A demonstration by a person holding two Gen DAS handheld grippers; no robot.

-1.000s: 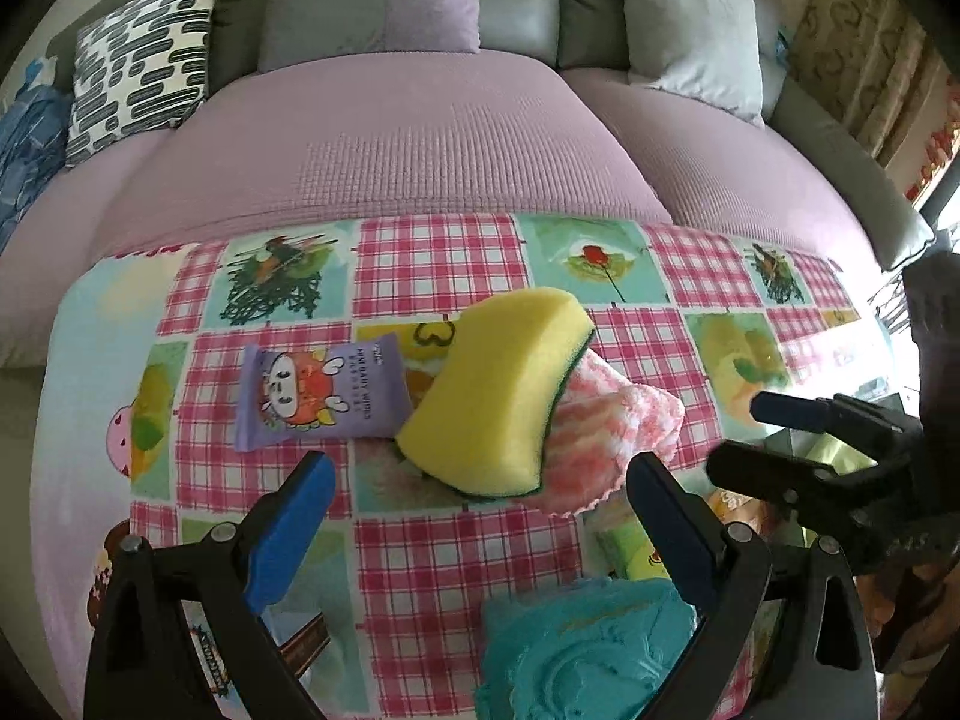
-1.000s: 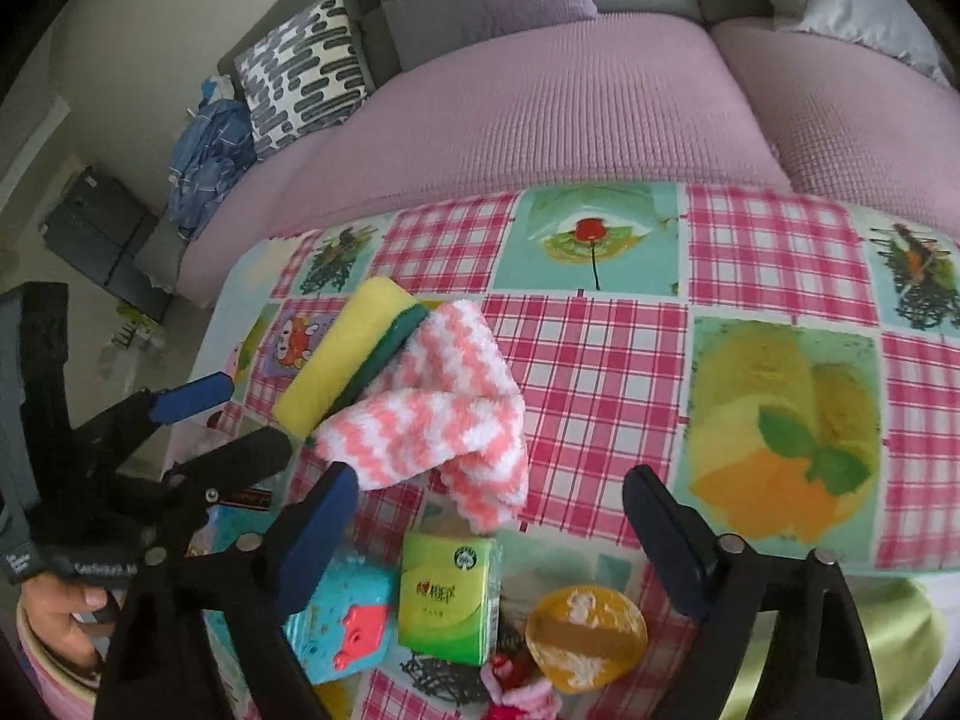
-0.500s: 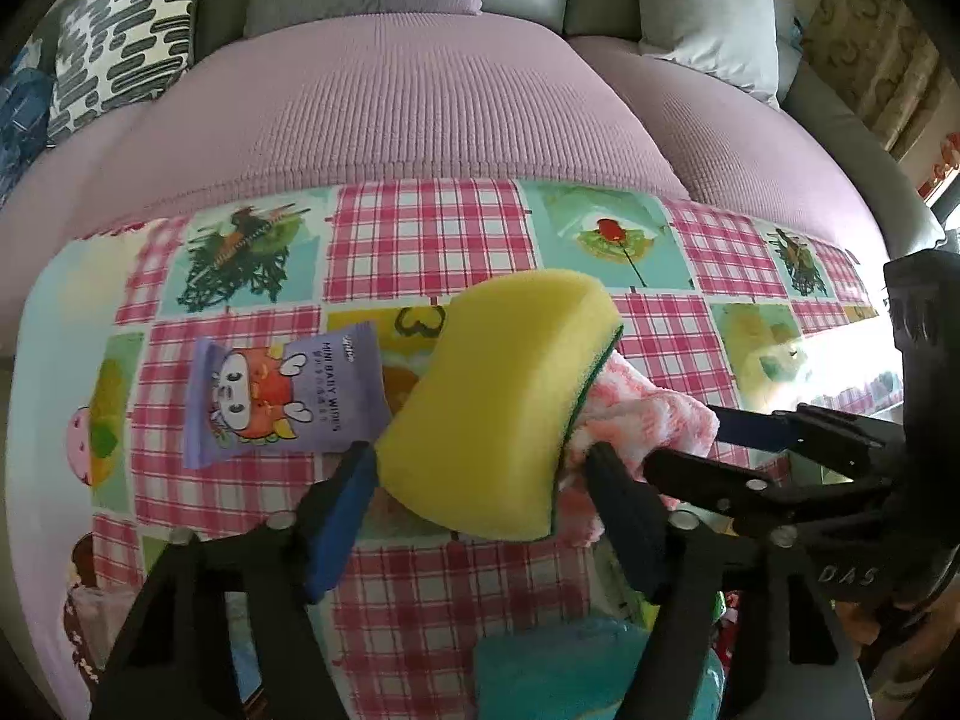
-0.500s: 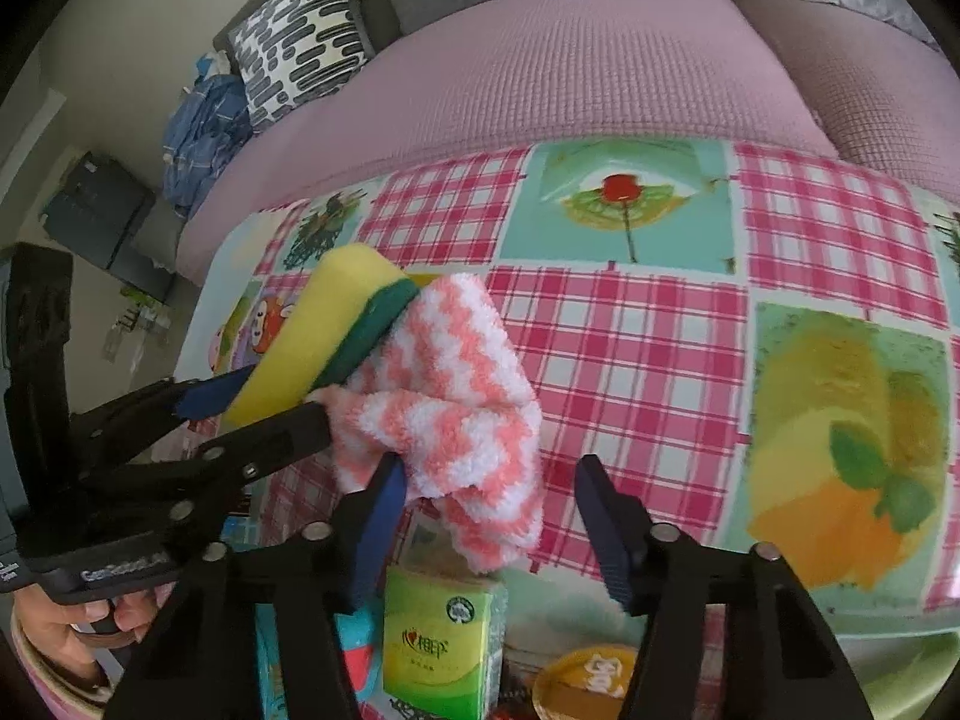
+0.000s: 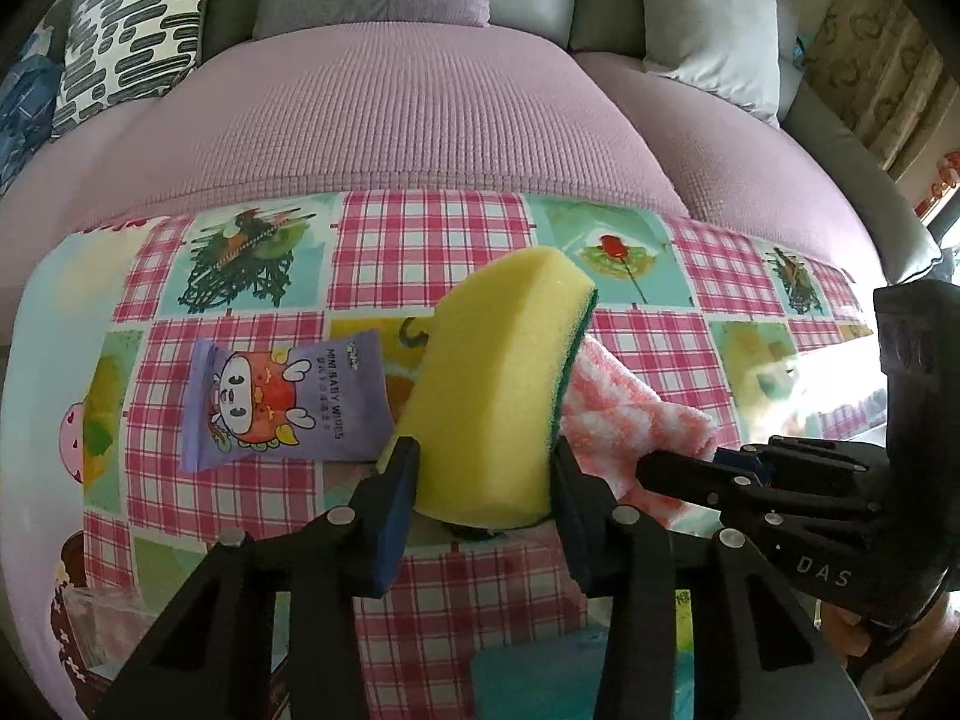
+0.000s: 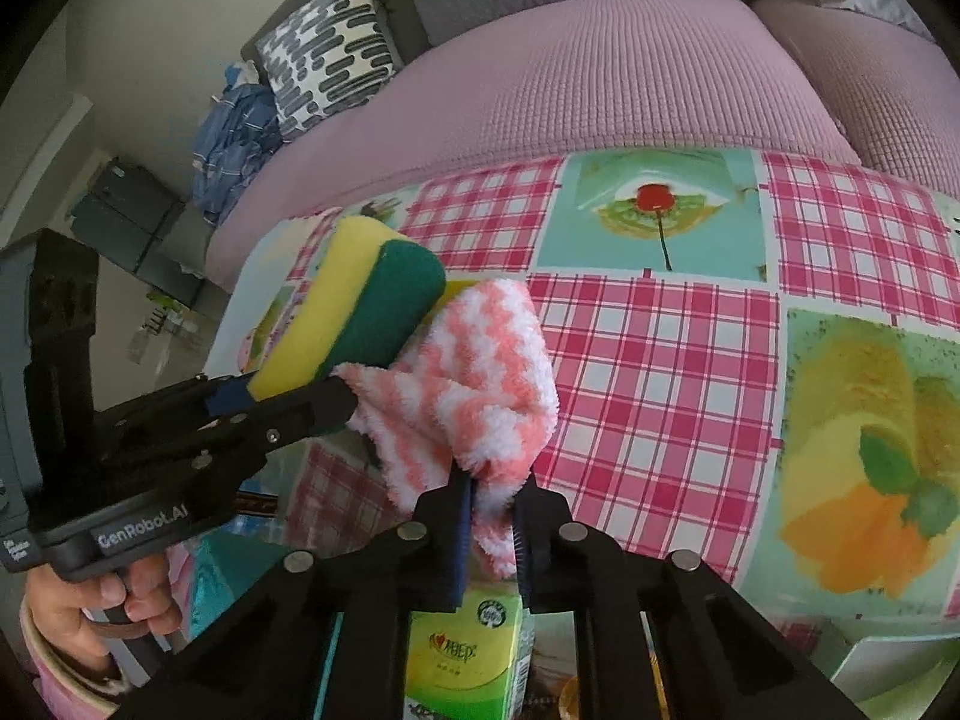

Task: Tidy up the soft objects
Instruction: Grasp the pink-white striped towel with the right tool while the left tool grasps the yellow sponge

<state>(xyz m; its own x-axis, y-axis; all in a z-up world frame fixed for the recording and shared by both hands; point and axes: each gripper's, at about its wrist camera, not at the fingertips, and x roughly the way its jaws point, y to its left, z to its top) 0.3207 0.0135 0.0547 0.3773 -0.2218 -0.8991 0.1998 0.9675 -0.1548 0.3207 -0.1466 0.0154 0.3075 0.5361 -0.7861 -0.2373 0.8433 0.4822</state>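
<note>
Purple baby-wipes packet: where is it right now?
In the left wrist view the flat purple baby-wipes packet lies on the checked tablecloth, just left of the yellow-and-green sponge, which overlaps its right edge.

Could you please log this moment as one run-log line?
left hand-held gripper: closing on sponge | right hand-held gripper: shut on striped cloth | both on table

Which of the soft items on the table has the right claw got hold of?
The pink-and-white fuzzy cloth: the right claw is pinched on its lower edge. The yellow-and-green sponge beside it sits in the left claw instead.
</note>
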